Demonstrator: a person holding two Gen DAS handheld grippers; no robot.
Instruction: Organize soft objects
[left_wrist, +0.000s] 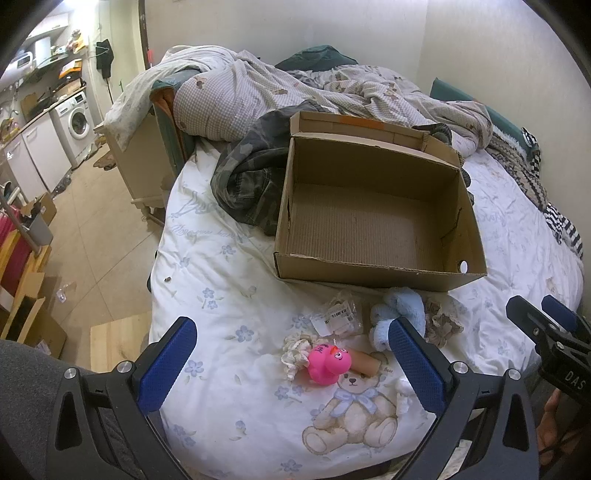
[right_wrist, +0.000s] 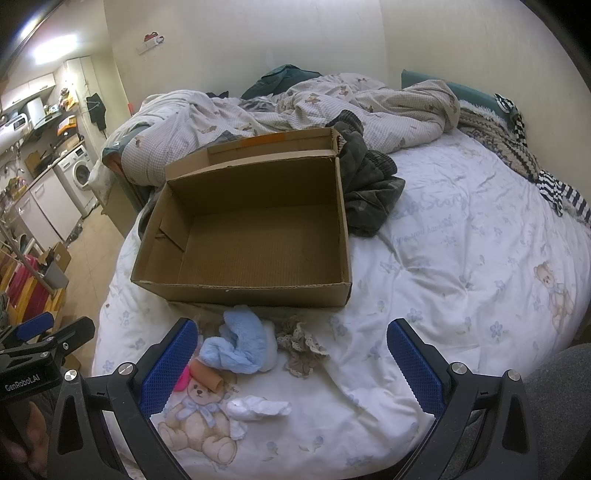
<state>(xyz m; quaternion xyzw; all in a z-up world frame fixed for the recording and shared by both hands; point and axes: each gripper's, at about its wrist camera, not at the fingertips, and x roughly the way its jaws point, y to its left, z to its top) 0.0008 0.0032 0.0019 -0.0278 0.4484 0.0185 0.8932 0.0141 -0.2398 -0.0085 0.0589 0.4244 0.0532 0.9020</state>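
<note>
The blue plush toy lies on the bed just in front of the cardboard box, near the bed's front edge, among scrunchies and a pink duck. It sits ahead-left of the right gripper and ahead-right of the left gripper; both are spread and empty. I judge the right nearer.

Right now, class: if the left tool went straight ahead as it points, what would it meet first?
Probably the pink duck between its open fingers, lying on the bedsheet; depth is uncertain.
</note>
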